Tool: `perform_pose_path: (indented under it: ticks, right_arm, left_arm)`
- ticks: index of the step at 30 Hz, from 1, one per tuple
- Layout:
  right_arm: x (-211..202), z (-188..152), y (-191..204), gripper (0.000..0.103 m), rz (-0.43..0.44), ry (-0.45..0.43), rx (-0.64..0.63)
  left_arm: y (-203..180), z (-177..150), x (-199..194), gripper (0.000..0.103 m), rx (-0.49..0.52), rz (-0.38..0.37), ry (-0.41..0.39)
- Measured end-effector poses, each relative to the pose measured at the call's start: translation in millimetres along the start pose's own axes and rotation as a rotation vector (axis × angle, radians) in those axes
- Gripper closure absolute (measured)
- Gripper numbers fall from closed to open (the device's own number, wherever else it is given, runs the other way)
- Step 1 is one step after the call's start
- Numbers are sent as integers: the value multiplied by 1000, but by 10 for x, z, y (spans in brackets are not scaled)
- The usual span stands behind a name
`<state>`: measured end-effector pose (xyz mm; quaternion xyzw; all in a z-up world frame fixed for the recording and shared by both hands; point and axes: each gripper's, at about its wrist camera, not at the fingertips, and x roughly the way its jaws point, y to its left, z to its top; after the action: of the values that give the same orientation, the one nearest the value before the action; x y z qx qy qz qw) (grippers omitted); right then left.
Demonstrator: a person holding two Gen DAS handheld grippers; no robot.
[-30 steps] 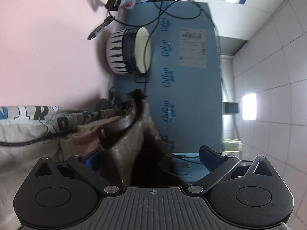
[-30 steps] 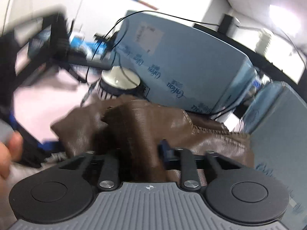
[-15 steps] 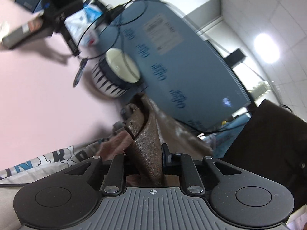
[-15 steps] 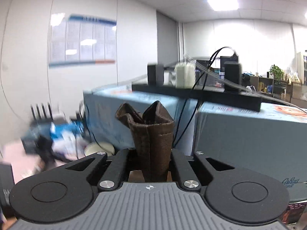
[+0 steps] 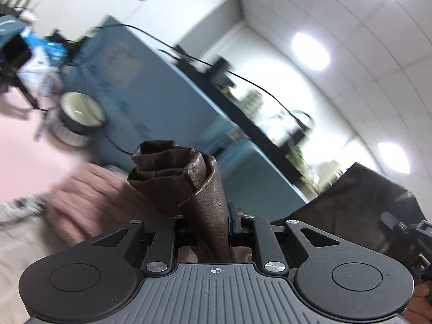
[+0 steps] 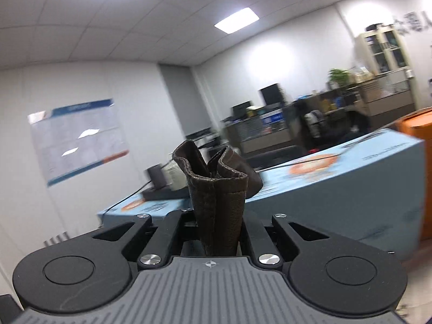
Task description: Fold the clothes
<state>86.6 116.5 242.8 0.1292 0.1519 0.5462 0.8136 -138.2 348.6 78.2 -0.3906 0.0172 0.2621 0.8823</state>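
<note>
Holding the brown leather garment (image 5: pixel 208 210) up above the blue box (image 5: pixel 151 102), I have my left gripper (image 5: pixel 210 224) clamped on one bunched edge and my right gripper (image 6: pixel 218 224) pinched tight on a stitched hem (image 6: pixel 216 189). It looks thick, heavy and springy, likely smooth enough to slip, so I'd grip seams and corners.

Brown garment (image 5: pixel 208 202), pink cloth (image 5: pixel 89 189), blue boxes (image 6: pixel 337 189).
</note>
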Motion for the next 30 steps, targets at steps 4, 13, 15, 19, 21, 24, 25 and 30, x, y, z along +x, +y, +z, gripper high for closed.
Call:
perform_pose_path:
  ticks: [4,13,15,19,21,24,25,30]
  right_arm:
    - [-326,142,-627,98,-121,-3,5]
    - [-902,-451,-2433,98,-465,280,98]
    - [-1043,-651,-2749,97,-511,361,146]
    - [-1221,-949,-3104,82,-550,484,171]
    - [-1183,-1018,-3121,58,-581,524,126]
    - [-1223,-1067,-3197,52,-577,548,48]
    - [-1203,-1056,-3235,49,-563,555,26]
    - [-1074,-902,-3341,29,-444,587,-81]
  left_arm:
    - [-313,-333,235,88,30,-34,93]
    - [-501,-1413,666,87,161,102,432]
    - [-430,-1562,649,87,173,161,482]
    - [-301,-1647,593,58,209,220,541]
    - [-333,-1594,554,20,282,309,469]
    - [-375,-1416,599,15,360,341,399]
    - [-379,-1340,661,14,363,318,406]
    - [-435,-1145,1013,14,411,208,447]
